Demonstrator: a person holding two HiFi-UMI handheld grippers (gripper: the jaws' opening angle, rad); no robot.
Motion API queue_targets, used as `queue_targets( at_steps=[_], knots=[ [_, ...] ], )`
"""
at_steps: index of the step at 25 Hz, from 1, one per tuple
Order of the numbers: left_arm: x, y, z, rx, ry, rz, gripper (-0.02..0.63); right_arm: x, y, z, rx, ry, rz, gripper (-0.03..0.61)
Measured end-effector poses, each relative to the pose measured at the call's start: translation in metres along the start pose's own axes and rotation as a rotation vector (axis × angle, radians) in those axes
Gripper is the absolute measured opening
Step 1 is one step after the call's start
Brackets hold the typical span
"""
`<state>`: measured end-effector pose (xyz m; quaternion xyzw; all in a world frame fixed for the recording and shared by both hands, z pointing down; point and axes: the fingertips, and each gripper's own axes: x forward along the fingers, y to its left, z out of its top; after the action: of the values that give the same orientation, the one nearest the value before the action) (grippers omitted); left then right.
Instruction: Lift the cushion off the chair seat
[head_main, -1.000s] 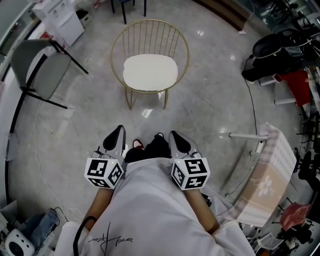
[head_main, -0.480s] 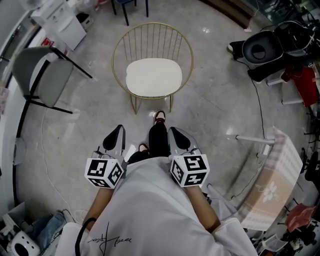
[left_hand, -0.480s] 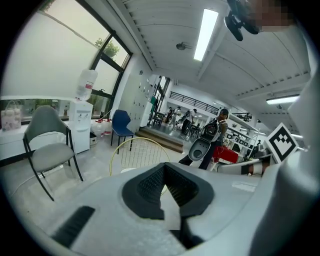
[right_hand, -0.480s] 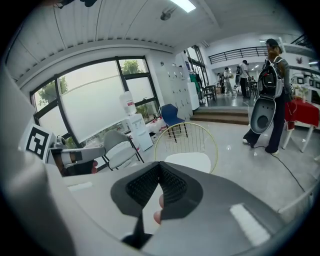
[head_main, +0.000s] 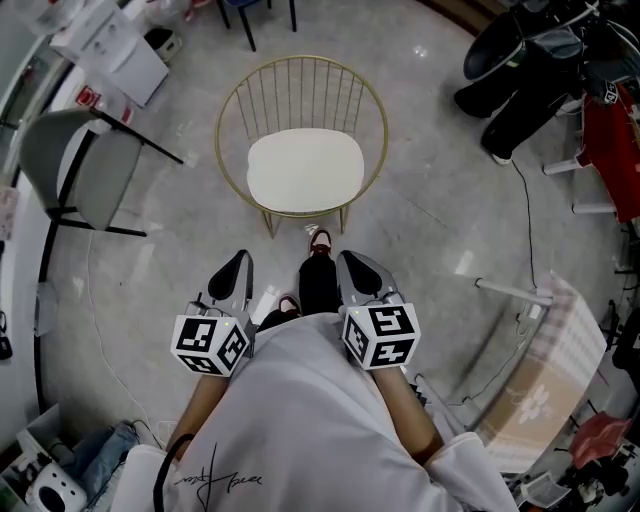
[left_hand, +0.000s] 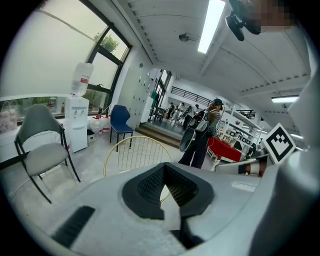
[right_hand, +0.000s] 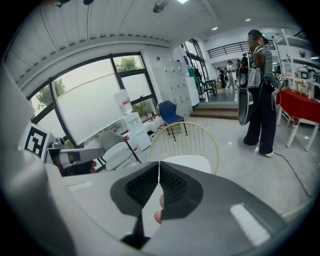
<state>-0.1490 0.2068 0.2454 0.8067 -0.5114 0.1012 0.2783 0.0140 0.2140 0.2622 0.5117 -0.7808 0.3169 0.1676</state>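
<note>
A cream cushion (head_main: 304, 170) lies on the seat of a round gold wire chair (head_main: 373, 128), straight ahead on the grey floor. The same cushion (right_hand: 189, 163) and chair back (right_hand: 180, 139) show in the right gripper view; the left gripper view shows the chair back (left_hand: 131, 156), its seat hidden behind the jaws. My left gripper (head_main: 241, 263) and right gripper (head_main: 348, 265) are held side by side close to my body, well short of the chair. Both are shut with nothing between the jaws.
A grey chair (head_main: 75, 160) on black legs stands to the left. A white water dispenser (head_main: 108, 42) is at the far left. A person in black trousers (head_main: 520, 85) stands at the far right beside a red table (head_main: 608, 150). A checked cloth (head_main: 545, 375) hangs on a rack at the right.
I have walked forward with both grippers held as before. The gold chair has come nearer, and the person at the far right has come into view.
</note>
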Motion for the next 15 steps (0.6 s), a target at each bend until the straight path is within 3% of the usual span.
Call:
queue_targets(
  at_steps=[6,12,15],
  knots=[
    [0.05,-0.008,0.033,0.003,0.003,-0.001,0.006,0.03,-0.029,0.035,-0.015,0.003,0.011,0.028],
    [0.083,-0.011,0.067,0.173,-0.036,0.018,0.006,0.053,-0.049,0.068,-0.022,-0.019,0.045,0.045],
    [0.1,-0.005,0.075,0.132,-0.035,0.025,0.006,0.061,-0.061,0.081,-0.026,-0.023,0.057,0.044]
  ],
)
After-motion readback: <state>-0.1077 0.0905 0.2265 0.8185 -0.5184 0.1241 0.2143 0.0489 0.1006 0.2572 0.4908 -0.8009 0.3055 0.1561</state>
